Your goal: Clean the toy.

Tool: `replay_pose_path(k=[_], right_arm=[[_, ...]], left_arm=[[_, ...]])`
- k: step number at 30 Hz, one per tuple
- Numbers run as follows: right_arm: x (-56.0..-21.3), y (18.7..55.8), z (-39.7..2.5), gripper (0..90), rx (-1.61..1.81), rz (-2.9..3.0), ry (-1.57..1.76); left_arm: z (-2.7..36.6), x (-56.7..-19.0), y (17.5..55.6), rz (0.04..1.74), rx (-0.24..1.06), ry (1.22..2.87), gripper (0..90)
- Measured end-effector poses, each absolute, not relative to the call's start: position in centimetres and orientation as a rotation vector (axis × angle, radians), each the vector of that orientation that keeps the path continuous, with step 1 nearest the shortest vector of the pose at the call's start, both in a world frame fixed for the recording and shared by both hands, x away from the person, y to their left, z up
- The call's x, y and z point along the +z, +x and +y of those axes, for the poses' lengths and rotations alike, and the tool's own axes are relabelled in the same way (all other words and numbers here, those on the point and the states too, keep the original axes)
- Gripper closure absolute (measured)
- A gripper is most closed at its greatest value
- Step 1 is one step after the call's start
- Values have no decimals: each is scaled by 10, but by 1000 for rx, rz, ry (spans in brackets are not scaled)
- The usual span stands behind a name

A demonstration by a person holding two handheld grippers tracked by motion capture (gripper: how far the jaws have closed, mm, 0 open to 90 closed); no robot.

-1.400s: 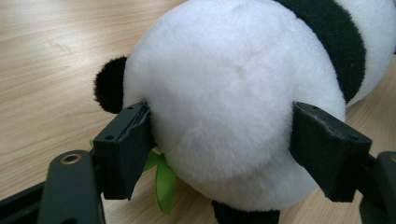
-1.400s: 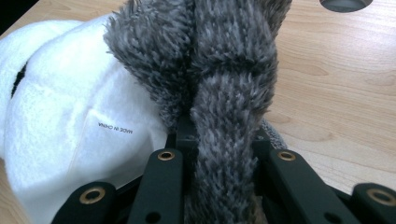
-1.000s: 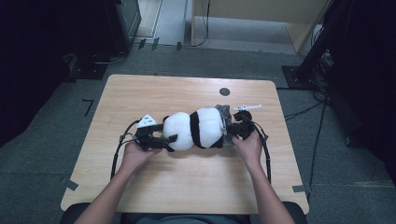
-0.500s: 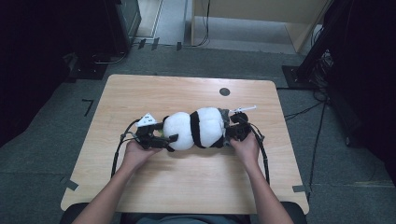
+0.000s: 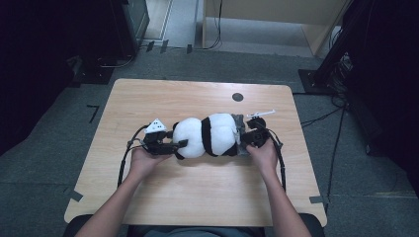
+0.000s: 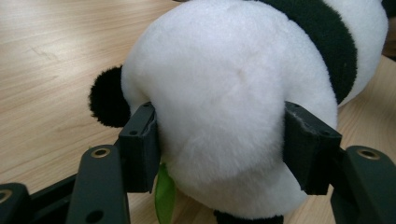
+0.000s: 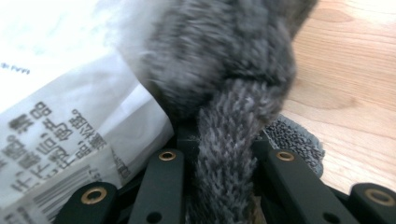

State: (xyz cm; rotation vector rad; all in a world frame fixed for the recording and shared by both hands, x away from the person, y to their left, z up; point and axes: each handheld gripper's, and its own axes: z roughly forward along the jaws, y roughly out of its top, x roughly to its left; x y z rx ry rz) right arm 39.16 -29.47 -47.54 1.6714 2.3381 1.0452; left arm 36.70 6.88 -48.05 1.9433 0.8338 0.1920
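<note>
Two tools clamp a black-and-white plush panda [image 5: 207, 136]: left tool [image 5: 179, 144] squeezes its white head, right tool [image 5: 243, 139] pinches its grey knitted scarf [image 7: 224, 140]. Bare wooden table [image 5: 197, 192] spreads wide around both.

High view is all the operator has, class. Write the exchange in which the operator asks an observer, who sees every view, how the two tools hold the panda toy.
Operator: Is the left tool gripping the toy?
Observer: Yes. In the left gripper view the left tool has a jaw pressed into each side of the white rounded end of the panda toy.
Operator: Anything else near those jaws?
Observer: A green ribbon hangs by the left jaw.
Operator: What does the right tool hold?
Observer: In the right gripper view the right tool is closed on a grey fuzzy strip of the toy.
Operator: Anything beside it?
Observer: A white printed tag lies to its left.
</note>
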Motion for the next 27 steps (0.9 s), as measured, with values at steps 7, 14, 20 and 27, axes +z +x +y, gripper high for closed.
replay_pose_path(k=[7, 14, 20, 27], right_arm=[[-445, 375, -309, 738, 1131, 2260, 1589], [-409, 359, -307, 740, 1178, 2226, 1468], [-386, 344, -293, 740, 1276, 2252, 1339], [-380, 335, -260, 737, 1325, 2347, 1200]], left_arm=[[68, -480, 366, 836, 211, 1953, 370], [67, -478, 365, 839, 216, 1964, 373], [67, -478, 364, 841, 210, 1960, 382], [67, -477, 364, 841, 210, 1962, 388]])
